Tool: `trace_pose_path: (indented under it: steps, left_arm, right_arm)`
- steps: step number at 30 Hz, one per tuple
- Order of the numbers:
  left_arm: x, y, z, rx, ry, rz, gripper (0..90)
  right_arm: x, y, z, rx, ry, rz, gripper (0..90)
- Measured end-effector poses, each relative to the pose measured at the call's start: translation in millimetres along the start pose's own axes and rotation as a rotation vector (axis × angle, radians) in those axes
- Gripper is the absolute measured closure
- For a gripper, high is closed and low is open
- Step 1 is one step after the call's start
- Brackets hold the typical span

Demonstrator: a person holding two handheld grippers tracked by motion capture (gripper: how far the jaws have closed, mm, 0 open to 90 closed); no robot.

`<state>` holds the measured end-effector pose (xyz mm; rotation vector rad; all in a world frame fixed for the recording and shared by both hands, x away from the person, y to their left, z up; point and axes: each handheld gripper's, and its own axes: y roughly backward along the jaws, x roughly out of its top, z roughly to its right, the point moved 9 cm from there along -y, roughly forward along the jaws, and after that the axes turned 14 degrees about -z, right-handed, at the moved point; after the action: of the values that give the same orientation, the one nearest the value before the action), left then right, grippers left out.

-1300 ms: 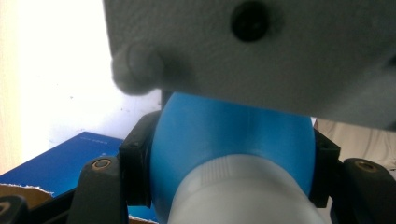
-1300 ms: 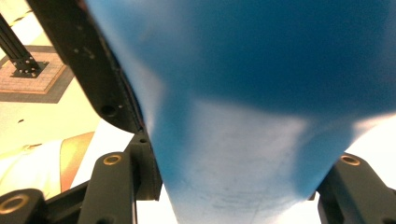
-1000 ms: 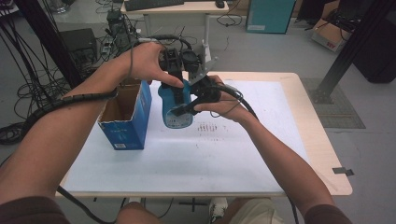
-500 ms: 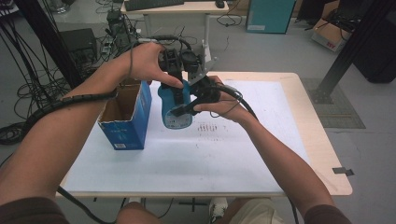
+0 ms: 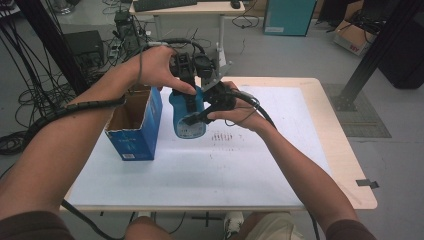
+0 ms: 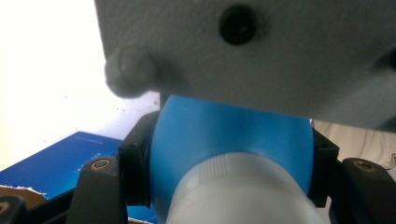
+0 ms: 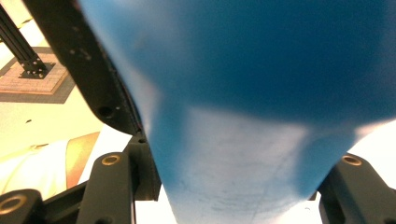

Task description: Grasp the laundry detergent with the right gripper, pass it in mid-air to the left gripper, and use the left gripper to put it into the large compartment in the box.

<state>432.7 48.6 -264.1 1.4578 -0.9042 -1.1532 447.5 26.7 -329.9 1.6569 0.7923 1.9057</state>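
A blue bottle (image 5: pixel 186 127) with a white cap hangs in the air over the table's back left, held by both grippers. My left gripper (image 5: pixel 188 101) comes down from above and is shut on the bottle's upper part. In the left gripper view its jaws press both sides of the blue shoulder (image 6: pixel 224 135), just past the white cap (image 6: pixel 243 191). My right gripper (image 5: pixel 194 119) reaches in from the right and is shut on the bottle's lower body (image 7: pixel 261 70), which sits tight between its two jaws.
An open blue cardboard box (image 5: pixel 134 131) stands on the white table sheet (image 5: pixel 235 165) left of the bottle. Small dark marks (image 5: pixel 227 137) dot the sheet under the hands. Cables and a desk lie on the floor behind the table.
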Motion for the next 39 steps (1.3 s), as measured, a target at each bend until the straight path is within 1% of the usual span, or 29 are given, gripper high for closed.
trace_pose_path:
  steps: [7,9,10,11,13,14,17,18,21,24,26,30,31,32,39]
  left_arm:
    - [-0.9,-0.3,-0.3,0.011,-0.004,-0.001,37.3]
    - [-1.1,-0.1,0.0,0.007,-0.005,-0.003,37.3]
    - [-5.0,1.7,-4.9,0.034,-0.059,-0.050,37.3]
    - [-4.9,2.0,-4.2,0.026,-0.055,-0.052,37.3]
    - [-4.5,1.2,-4.6,0.034,-0.054,-0.045,37.3]
    - [-4.8,1.8,-4.3,0.028,-0.055,-0.051,37.3]
    - [-4.7,1.4,-4.5,0.034,-0.052,-0.048,37.3]
    - [-4.9,1.5,-4.3,0.028,-0.053,-0.050,37.3]
    - [-5.5,1.6,-4.4,0.027,-0.054,-0.055,37.3]
    - [-5.5,0.8,-4.8,0.034,-0.053,-0.047,37.3]
    - [-6.0,1.1,-4.3,0.026,-0.052,-0.052,37.3]
    - [-6.0,1.1,-4.3,0.026,-0.052,-0.052,37.3]
    - [-5.6,0.7,-4.8,0.034,-0.052,-0.046,37.3]
    - [-5.7,1.5,-4.2,0.027,-0.051,-0.050,37.3]
    - [-5.1,1.9,-4.4,0.031,-0.053,-0.047,37.3]
  right_arm:
    - [0.7,-0.1,-1.2,0.007,-0.001,0.002,42.5]
    - [0.8,-0.2,-1.1,0.006,-0.001,0.003,42.5]
    - [0.9,-0.2,-1.3,0.007,-0.001,0.004,42.5]
    - [0.9,-0.4,-0.9,0.002,0.000,0.003,42.5]
    - [0.7,-0.5,-1.2,0.004,-0.001,0.001,42.5]
    - [0.6,-0.5,-1.2,0.005,-0.003,0.001,42.4]
    - [0.6,-0.6,-1.4,0.007,-0.003,-0.001,42.4]
    - [0.6,-0.7,-1.4,0.007,-0.003,-0.002,42.4]
    - [1.0,-1.0,-1.7,0.010,-0.008,0.000,42.4]
    - [1.2,-1.4,-2.2,0.014,-0.009,-0.001,42.4]
    - [1.2,-1.6,-2.4,0.016,-0.010,-0.001,42.4]
    - [1.3,-2.0,-2.5,0.017,-0.011,-0.002,42.3]
    - [1.2,-1.8,-2.3,0.015,-0.011,-0.002,42.3]
    - [1.4,-1.7,-2.2,0.014,-0.011,-0.001,42.3]
    - [1.0,-0.7,-1.2,0.008,-0.004,-0.002,42.2]
